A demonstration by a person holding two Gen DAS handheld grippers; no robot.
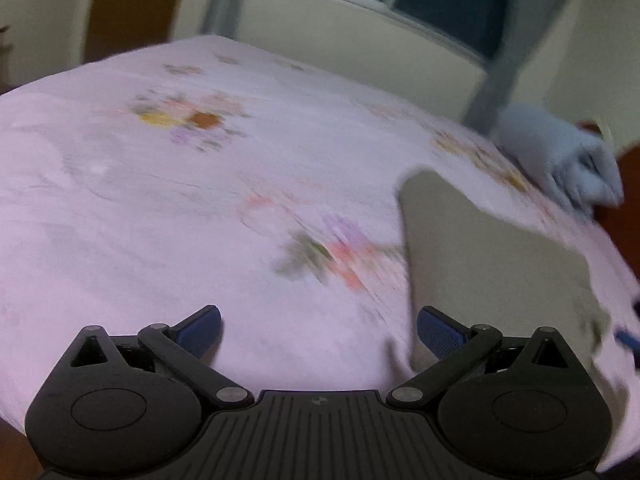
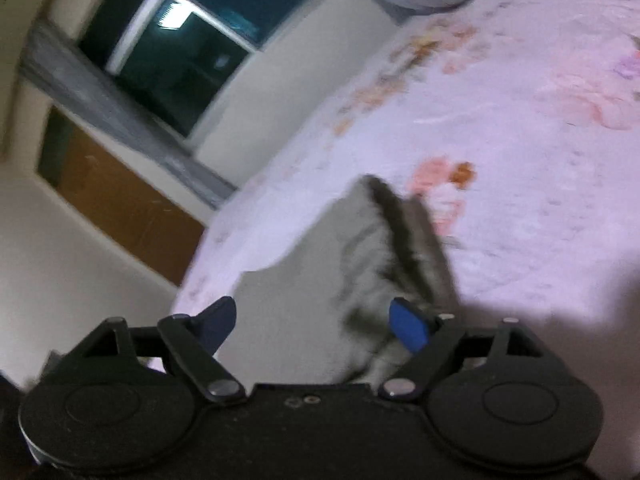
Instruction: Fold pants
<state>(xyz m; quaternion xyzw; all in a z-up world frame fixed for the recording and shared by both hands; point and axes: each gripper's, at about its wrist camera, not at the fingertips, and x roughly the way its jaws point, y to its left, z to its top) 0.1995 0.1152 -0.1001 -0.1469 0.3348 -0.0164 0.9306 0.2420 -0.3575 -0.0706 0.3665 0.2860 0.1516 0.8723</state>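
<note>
Both views are blurred. The left claw (image 1: 319, 330) hangs wide and holds nothing over the pink floral bed (image 1: 160, 208). The grey pants (image 1: 488, 256) lie near the bed's right edge. The right claw (image 2: 312, 326), also wide, hovers above the pants (image 2: 320, 280). A pale blue bundle (image 1: 560, 156) sits at the far edge.

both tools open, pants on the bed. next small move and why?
Probably close the right tool on the grey pants: the fabric lies between its open jaws. The left tool is open over bare bedsheet, pants beside it.
</note>
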